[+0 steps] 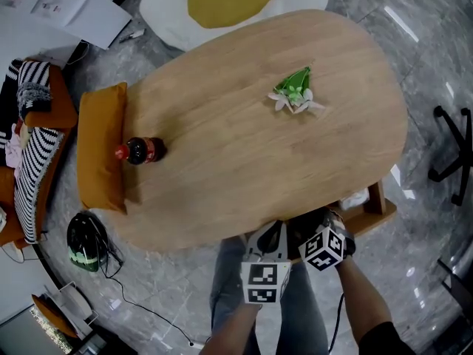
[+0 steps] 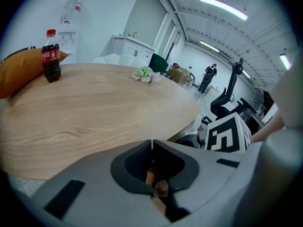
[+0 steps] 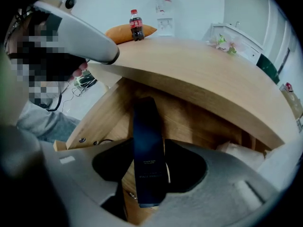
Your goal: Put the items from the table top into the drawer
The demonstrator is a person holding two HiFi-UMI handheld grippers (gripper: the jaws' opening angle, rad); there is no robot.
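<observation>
On the oval wooden table (image 1: 222,168) stand a cola bottle (image 1: 140,151) at the left and a green-and-white flower piece (image 1: 295,93) at the far right. Both grippers are at the table's near edge. My right gripper (image 3: 149,148) is shut on a long, flat dark-blue box (image 3: 146,126), held below the tabletop over the wooden drawer (image 3: 109,112). My left gripper (image 2: 151,143) has its tips together beside the table edge. A small brown wooden piece (image 2: 161,188) shows in the hollow behind the tips. In the head view the left gripper (image 1: 267,244) sits next to the right gripper (image 1: 318,237).
An orange cushion (image 1: 102,146) lies along the table's left end, behind the bottle. On the floor are a black helmet (image 1: 85,241) with cables, a chair with striped cloth (image 1: 33,161), an office chair base (image 1: 454,154) and a white-and-yellow beanbag (image 1: 229,2).
</observation>
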